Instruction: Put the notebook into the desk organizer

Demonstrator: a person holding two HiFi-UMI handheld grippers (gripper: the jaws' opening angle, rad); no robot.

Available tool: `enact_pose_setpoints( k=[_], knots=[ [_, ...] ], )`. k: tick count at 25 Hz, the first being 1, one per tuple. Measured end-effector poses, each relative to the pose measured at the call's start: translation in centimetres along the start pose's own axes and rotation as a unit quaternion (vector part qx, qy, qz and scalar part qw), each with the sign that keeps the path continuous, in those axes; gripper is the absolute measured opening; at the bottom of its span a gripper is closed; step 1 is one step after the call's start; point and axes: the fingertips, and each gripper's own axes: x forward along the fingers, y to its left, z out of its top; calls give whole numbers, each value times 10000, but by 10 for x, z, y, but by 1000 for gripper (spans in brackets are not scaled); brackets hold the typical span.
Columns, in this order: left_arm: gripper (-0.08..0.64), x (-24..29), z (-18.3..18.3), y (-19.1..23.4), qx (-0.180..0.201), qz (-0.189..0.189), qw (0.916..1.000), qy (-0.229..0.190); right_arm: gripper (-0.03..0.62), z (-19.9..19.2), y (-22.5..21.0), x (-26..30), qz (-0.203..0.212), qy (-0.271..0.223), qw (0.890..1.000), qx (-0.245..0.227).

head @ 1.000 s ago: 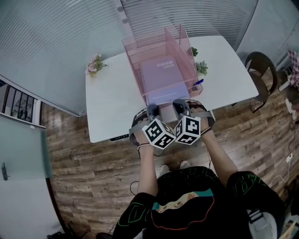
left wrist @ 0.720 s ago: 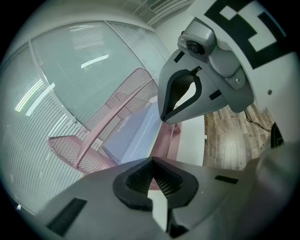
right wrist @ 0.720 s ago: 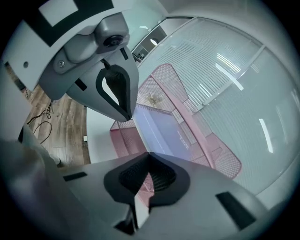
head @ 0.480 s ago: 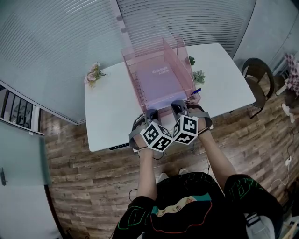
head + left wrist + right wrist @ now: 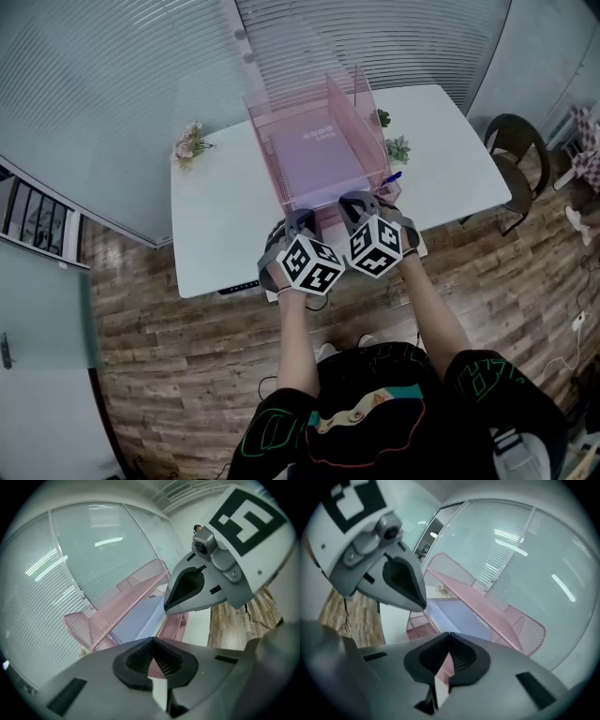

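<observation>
Left gripper [image 5: 302,221] and right gripper [image 5: 354,204], both clenched empty, sit at the mouth of the desk organizer [image 5: 264,141]; the notebook [image 5: 314,155] has slid deeper inside, task nearly done

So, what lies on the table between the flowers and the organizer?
Nothing: in the head view, the table between the flowers and the organizer is bare.

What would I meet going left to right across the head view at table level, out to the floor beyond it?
flower bunch → pink desk organizer → small green plants → dark chair
</observation>
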Motion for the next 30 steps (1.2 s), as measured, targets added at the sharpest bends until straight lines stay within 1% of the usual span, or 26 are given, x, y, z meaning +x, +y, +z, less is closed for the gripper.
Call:
enact_pose_setpoints(
  k=[2,3,4,5,7,9,10,12,14,15,16,17,21,23,30],
  knots=[
    [0,-8,4,-2,-358,-108,9988,-320,3,10,-1,-14,166,-476,9967,630],
    [0,-11,6,-3,-530,-143,9973,-488,3,15,-4,-20,237,-740,9925,947],
    [0,-15,9,-3,-676,-152,9954,-659,3,19,-7,-27,306,-1033,9858,1285],
    [0,-20,13,-1,-806,-141,9931,-846,3,24,-11,-35,358,-1342,9767,1635],
    [0,-34,24,5,-1099,-81,9848,-1339,3,33,-22,-52,342,-1877,9556,2245],
    [0,-53,38,18,-1446,84,9703,-1935,3,38,-36,-69,145,-2208,9398,2605],
    [0,-64,44,26,-1621,219,9610,-2230,3,39,-44,-77,-4,-2321,9332,2742],
    [-1,-87,54,39,-2000,546,9389,-2748,2,38,-57,-95,-347,-2472,9181,3079],
    [-2,-106,54,47,-2371,891,9175,-3065,2,31,-65,-110,-647,-2535,9027,3415],
    [0,-112,51,50,-2521,1032,9096,-3137,2,28,-67,-116,-750,-2532,8985,3507],
    [-2,-116,47,51,-2641,1137,9039,-3167,2,25,-67,-120,-822,-2516,8972,3536],
    [-2,-119,44,51,-2731,1212,9001,-3171,2,24,-66,-124,-870,-2501,8979,3517],
    [-1,-128,36,47,-2887,1354,8932,-3169,2,31,-62,-140,-965,-2564,9057,3236],
    [-2,-131,36,45,-2899,1358,8919,-3194,2,35,-61,-145,-1007,-2612,9086,3101],
    [-2,-134,44,39,-2834,1332,8907,-3295,2,43,-62,-157,-1024,-2741,9125,2859]
  ],
)
